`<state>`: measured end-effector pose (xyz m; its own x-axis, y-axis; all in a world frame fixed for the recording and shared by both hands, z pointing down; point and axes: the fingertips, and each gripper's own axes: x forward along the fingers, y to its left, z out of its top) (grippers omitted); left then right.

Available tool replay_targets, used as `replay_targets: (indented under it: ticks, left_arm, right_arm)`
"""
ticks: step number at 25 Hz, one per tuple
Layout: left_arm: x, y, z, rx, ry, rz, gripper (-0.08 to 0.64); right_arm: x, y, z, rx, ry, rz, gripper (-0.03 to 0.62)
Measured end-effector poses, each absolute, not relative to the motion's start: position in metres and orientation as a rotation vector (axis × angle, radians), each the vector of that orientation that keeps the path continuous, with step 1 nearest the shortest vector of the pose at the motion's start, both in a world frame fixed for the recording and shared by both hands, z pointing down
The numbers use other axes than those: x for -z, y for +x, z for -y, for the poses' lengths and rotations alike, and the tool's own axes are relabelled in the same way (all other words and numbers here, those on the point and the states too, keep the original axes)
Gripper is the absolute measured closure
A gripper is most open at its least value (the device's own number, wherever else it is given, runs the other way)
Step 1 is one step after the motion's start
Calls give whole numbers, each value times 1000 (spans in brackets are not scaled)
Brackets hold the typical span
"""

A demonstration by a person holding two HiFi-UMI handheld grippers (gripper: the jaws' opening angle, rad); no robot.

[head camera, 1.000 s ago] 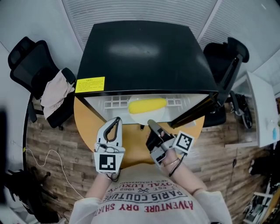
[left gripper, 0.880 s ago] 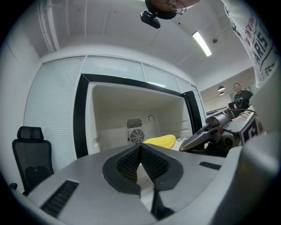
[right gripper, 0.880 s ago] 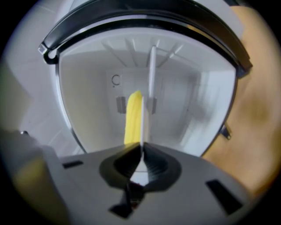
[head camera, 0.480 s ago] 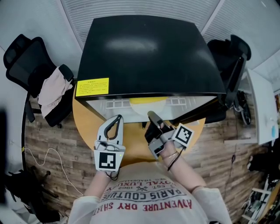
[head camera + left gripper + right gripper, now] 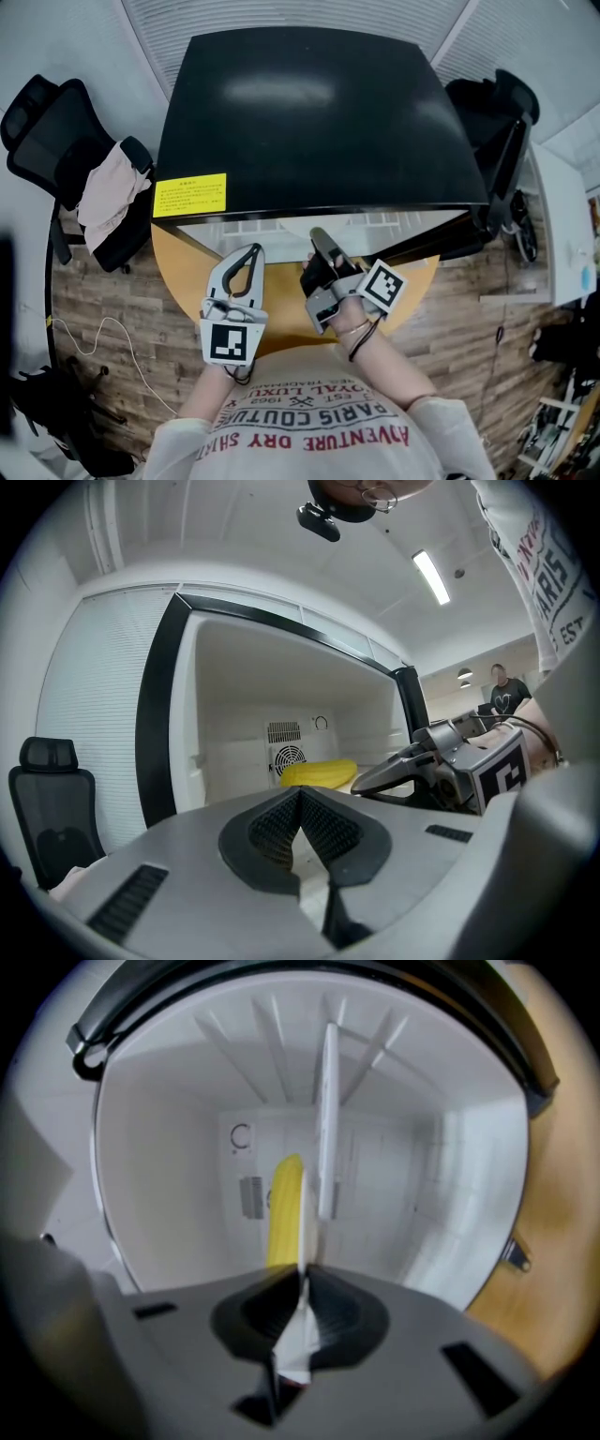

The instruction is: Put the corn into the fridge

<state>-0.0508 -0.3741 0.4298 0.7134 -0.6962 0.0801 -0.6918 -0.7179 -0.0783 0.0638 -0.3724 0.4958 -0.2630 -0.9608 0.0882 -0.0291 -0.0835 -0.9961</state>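
Observation:
The yellow corn [image 5: 319, 773] lies deep inside the open black fridge [image 5: 309, 103], on its white floor near the rear wall. The right gripper view shows the corn [image 5: 284, 1208] straight ahead. In the head view the fridge top hides it. My right gripper [image 5: 319, 234] points level at the fridge mouth; its jaws [image 5: 302, 1274] are just starting to part and hold nothing. My left gripper [image 5: 250, 249] hovers beside it over the table, shut and empty [image 5: 300, 794].
The fridge stands on a round wooden table [image 5: 178, 267]. Its door [image 5: 427, 239] swings open to the right. An office chair with a cloth [image 5: 108, 192] is on the left, and another chair [image 5: 497, 103] on the right. A white shelf rail [image 5: 328, 1119] runs inside.
My right gripper has moved toward the fridge opening. The view has shifted, so the fridge top now covers the corn in the head view. The left gripper has stayed put.

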Motion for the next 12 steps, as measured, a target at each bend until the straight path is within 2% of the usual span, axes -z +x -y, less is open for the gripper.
replay_targets:
  ticks: [10,12]
  left_arm:
    - [-434,-48,375,170,-2881,-1160,538]
    - [-433,-47,373,170,-2880,-1158,538]
  right_arm:
    - [-493,62,372,1445,-1174,-1435,543]
    - [-486,61,372,1419,-1186,-1485,494]
